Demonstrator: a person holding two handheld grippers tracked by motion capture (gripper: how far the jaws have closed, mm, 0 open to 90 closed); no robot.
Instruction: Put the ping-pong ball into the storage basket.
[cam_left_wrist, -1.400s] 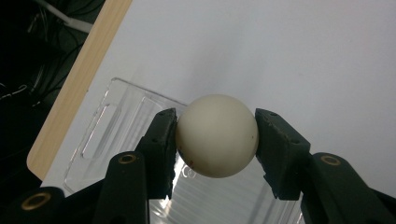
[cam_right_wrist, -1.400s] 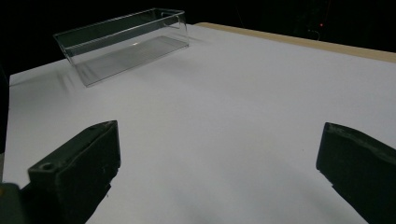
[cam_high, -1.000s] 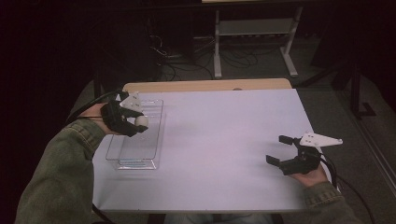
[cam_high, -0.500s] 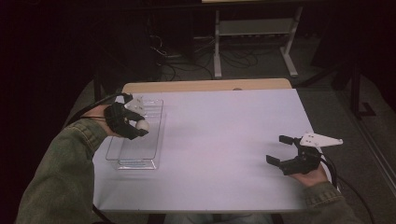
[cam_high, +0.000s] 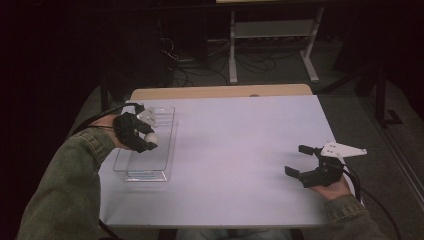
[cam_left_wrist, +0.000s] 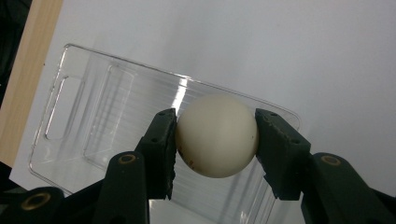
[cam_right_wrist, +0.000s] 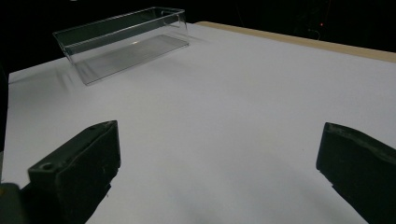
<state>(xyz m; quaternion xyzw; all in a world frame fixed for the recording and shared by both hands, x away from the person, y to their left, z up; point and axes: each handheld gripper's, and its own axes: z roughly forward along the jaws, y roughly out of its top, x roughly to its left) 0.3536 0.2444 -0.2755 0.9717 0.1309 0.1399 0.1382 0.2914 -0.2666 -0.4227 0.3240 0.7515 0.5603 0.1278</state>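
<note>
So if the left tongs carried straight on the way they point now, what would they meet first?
Most likely the floor of the clear plastic tray. The left tongs are shut on the white ball and look down into the tray, so the ball would touch first. How far above it they are is hard to judge.

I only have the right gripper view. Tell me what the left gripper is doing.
Observer: The left gripper is shut on a white ball.
Operator: Say where it is relative to the clear tray.
Observer: In the high view, the ball hangs over the clear tray, near its middle.
Operator: Report what's inside the tray.
Observer: The left gripper view shows the tray's floor bare beneath the ball.
</note>
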